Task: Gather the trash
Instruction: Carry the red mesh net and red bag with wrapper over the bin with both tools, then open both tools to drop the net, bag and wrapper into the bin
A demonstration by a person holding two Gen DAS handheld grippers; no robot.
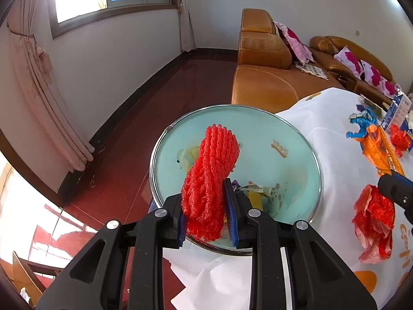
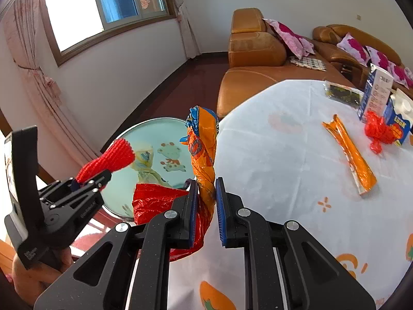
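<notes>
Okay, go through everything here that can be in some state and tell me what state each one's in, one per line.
Left gripper: shut on red foam net, over the bin.
Right gripper: shut on twisted orange wrapper.
Bin: open, some trash inside.
Red wrapper: crumpled.
Orange stick wrapper: lying flat on table.
Carton: upright.

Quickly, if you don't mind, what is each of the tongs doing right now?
Left tongs: closed on the red foam net, above the bin.
Right tongs: closed on the orange and red wrappers.
</notes>
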